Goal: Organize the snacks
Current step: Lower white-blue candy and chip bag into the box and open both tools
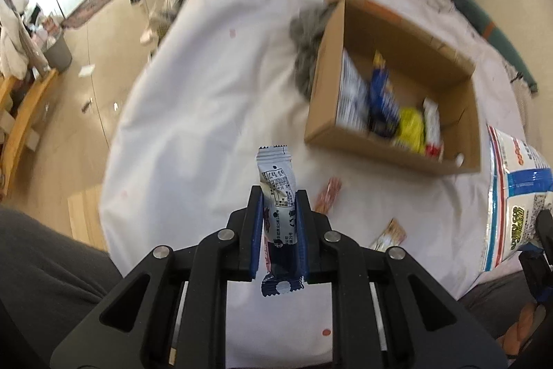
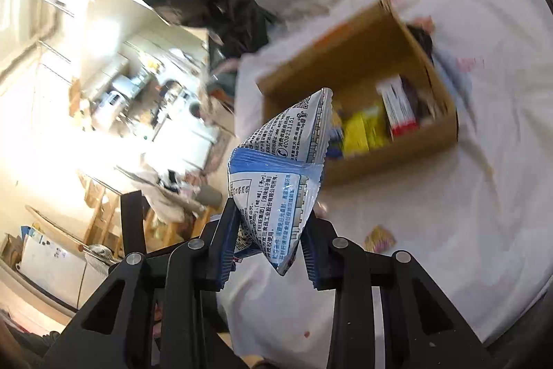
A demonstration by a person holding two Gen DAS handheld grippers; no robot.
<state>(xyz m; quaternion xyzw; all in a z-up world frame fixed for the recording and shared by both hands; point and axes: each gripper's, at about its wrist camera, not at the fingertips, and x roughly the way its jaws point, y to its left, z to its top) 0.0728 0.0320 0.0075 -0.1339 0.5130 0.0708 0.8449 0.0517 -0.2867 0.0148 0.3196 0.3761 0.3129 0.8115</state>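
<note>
My left gripper (image 1: 278,196) is shut on a slim white and blue snack stick packet (image 1: 276,175), held above the white sheet (image 1: 207,92) short of the open cardboard box (image 1: 331,64). The box holds several snack packs, blue, yellow and white-red. My right gripper (image 2: 268,223) is shut on a larger white and blue snack bag (image 2: 287,154), held up in the air before the same box (image 2: 380,26). That bag also shows at the right edge of the left wrist view (image 1: 518,196).
Two small snack packets lie on the sheet near the box, a pink one (image 1: 328,194) and a tan one (image 1: 389,234); the tan one also shows in the right wrist view (image 2: 378,237). A grey cloth (image 1: 307,37) lies beside the box. The wooden floor (image 1: 86,64) lies to the left.
</note>
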